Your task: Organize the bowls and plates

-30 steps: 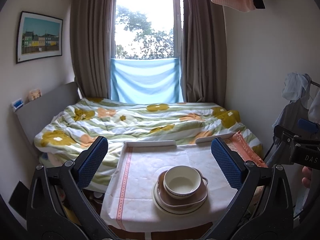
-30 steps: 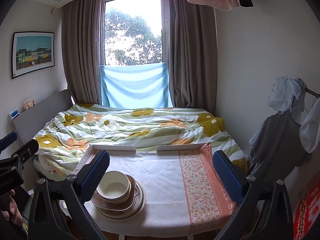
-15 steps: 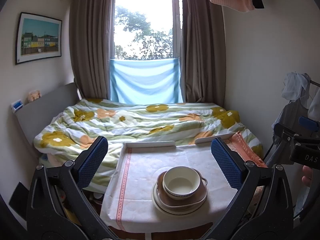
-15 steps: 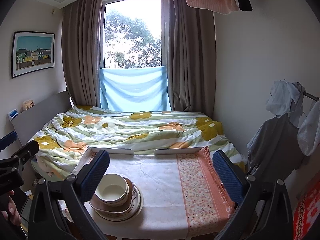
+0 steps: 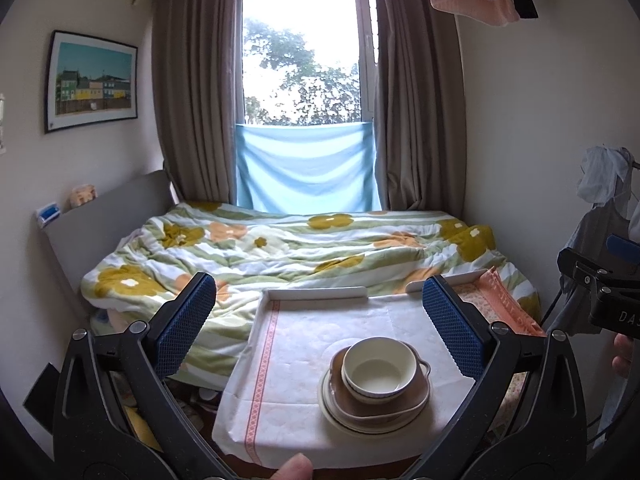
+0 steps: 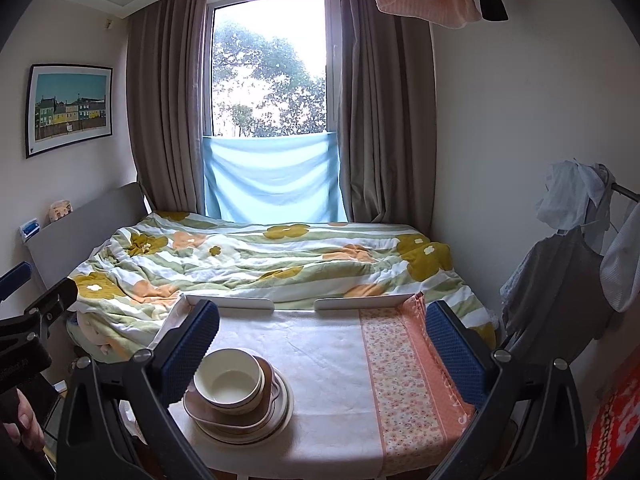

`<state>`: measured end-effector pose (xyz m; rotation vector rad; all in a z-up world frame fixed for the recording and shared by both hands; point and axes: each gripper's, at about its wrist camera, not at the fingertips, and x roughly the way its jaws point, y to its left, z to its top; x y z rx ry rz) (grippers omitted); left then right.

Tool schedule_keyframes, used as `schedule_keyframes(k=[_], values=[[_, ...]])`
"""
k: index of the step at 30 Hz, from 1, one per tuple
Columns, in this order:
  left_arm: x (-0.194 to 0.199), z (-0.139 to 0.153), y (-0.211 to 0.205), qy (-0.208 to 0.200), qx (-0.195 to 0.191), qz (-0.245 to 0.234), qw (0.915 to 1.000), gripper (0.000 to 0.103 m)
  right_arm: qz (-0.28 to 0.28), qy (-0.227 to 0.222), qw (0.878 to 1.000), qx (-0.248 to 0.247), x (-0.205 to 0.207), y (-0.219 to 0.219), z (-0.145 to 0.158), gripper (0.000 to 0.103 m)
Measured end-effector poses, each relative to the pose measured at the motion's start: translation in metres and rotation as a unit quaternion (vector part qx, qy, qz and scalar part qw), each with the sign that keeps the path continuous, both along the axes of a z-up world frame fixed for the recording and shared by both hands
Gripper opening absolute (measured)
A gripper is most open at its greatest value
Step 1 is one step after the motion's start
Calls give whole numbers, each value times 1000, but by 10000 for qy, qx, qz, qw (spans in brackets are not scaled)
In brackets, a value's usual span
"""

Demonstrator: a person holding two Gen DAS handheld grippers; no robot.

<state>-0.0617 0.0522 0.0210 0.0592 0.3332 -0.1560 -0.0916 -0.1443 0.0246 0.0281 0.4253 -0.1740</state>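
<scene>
A cream bowl sits in a brown handled dish on a cream plate, one stack on the cloth-covered table. My left gripper is open and empty, held above and short of the stack. In the right wrist view the bowl, brown dish and plate lie at the table's left. My right gripper is open and empty, its left finger just beside the bowl in the image.
A bed with a flowered quilt lies behind the table. Two white rails edge the table's far side. An orange patterned cloth covers its right part. Clothes hang on a rack at right.
Both views have shifted slightly; the stack sits a little lower and nearer in each. A thumb tip now shows at the bottom of the left wrist view. The dishes have not moved.
</scene>
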Motion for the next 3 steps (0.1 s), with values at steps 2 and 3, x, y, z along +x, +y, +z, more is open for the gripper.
schedule_keyframes(k=[2,3], values=[[1,-1,3,-31,-35,-41,10000,103,-3,1,10000,3,0,0,0,102],[2,0,4,-39,-46,-34,10000,103,1,7,10000,3,0,0,0,102]])
